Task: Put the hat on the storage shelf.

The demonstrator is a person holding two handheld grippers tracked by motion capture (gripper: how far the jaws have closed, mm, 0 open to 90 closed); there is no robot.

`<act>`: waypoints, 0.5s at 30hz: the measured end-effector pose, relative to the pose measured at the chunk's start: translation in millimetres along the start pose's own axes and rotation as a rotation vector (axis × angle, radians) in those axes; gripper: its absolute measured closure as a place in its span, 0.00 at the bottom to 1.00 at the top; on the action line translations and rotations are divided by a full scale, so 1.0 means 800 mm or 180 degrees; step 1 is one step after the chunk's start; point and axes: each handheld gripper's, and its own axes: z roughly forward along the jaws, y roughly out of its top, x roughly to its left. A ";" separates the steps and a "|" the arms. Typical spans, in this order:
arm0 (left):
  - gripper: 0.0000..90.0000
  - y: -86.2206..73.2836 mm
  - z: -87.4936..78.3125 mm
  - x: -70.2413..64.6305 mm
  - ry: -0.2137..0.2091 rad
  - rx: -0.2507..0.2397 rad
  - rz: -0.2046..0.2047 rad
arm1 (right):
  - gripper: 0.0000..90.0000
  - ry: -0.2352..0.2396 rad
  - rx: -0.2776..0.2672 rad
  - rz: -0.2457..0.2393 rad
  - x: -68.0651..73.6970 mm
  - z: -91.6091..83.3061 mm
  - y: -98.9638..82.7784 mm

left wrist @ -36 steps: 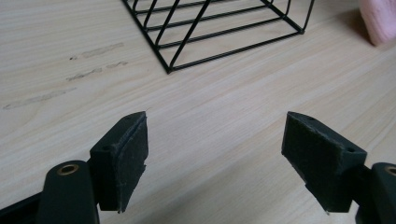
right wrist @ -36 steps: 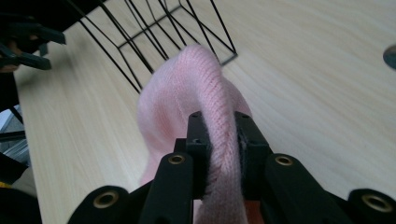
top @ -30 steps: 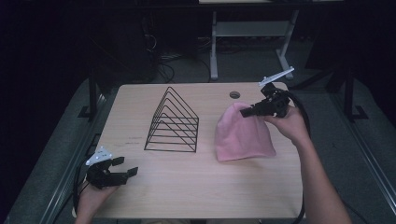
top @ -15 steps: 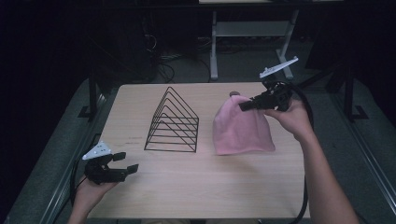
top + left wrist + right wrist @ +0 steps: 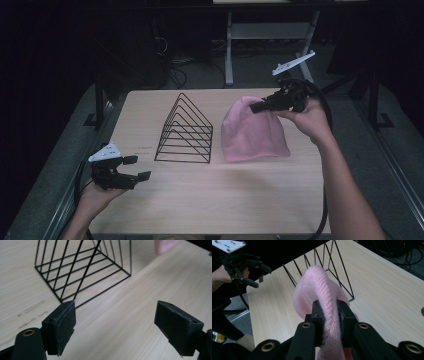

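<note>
While clamped on a thin fold at the top of the pink knit hat [image 5: 254,132], right tool [image 5: 263,104] risks slip: stretchy knit, lower edge dragging on bench [image 5: 225,200]. Could snag wire rack [image 5: 186,131] just beside. Left tool [image 5: 131,170] apart, empty, well clear.

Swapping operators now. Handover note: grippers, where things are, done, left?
Right gripper: shut on the pink hat, lifting its top edge; the hat's lower part still touches the table.
Left gripper: open, empty, jaws just widened, near the table's front left corner.
Wire rack: upright, left of the hat, untouched.
Done: hat gripped.
Left: probably setting the hat on or by the rack.
</note>
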 end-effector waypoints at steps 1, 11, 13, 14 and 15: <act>0.19 0.003 -0.001 -0.001 -0.0006 -0.0005 0.0021 | 0.87 0.0003 -0.0008 -0.0020 0.001 -0.001 0.002; 0.20 0.029 -0.008 -0.006 -0.0035 0.0001 0.0169 | 0.87 0.0040 -0.0063 -0.0157 0.023 -0.010 0.029; 0.20 0.035 -0.010 -0.007 -0.0040 -0.0005 0.0191 | 0.87 0.0046 -0.0068 -0.0190 0.027 -0.013 0.034; 0.20 0.037 -0.011 -0.007 -0.0052 -0.0005 0.0201 | 0.87 0.0050 -0.0082 -0.0213 0.030 -0.014 0.038; 0.20 0.040 -0.013 -0.008 -0.0065 -0.0015 0.0200 | 0.87 0.0051 -0.0089 -0.0230 0.032 -0.015 0.040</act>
